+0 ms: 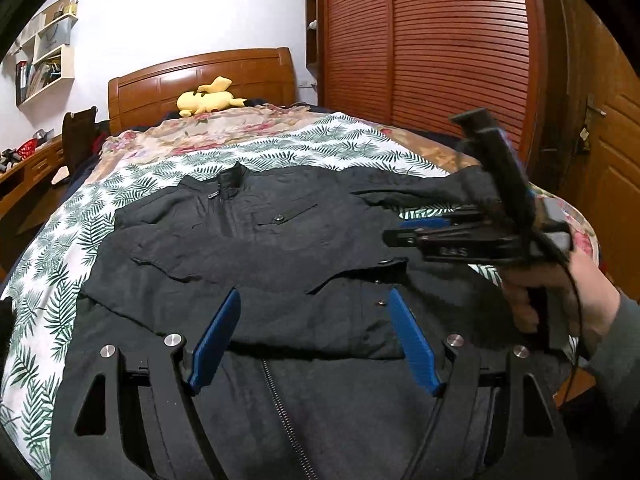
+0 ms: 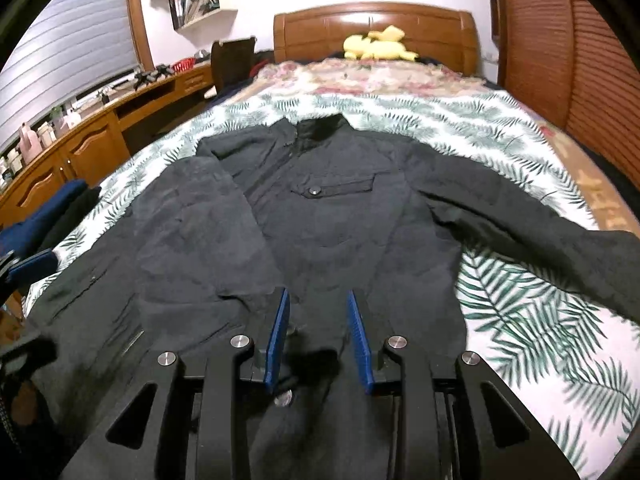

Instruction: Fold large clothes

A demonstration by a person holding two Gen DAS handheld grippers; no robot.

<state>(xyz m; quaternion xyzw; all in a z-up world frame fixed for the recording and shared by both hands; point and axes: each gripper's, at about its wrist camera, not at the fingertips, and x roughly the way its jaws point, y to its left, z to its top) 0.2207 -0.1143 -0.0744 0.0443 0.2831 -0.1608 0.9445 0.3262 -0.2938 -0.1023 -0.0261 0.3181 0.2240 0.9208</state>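
Blue fingers [image 1: 216,340] of the left gripper [image 1: 316,304] are spread wide, hovering just over the lower front of the black jacket [image 1: 248,240] with nothing between them. Over in the right wrist view, the right gripper [image 2: 318,304] has its own blue fingers [image 2: 280,332] at a narrower gap, parted and gripping nothing, poised above the jacket's hem area; a metal snap button [image 2: 283,400] sits right under them.

Just beyond both sets of fingers the jacket lies face up on the bed [image 2: 520,320], zipper [image 1: 280,400] running toward the left camera. To the left of the right fingers, one sleeve [image 2: 192,216] is folded in across the body. To their right, the other sleeve [image 2: 540,224] stretches out over the leaf-print sheet [image 2: 440,116].

From the left wrist view, the right gripper shows off to the right of the left fingers, held in the person's right hand [image 1: 560,300], above the jacket's side.

Farther on, the chest pocket [image 2: 332,190] and collar [image 2: 320,126] point away. Past them a floral cover [image 2: 360,72], then a yellow plush toy [image 2: 376,46] against the wooden headboard [image 2: 376,24]. Wooden wardrobe doors [image 1: 440,40] stand far right.
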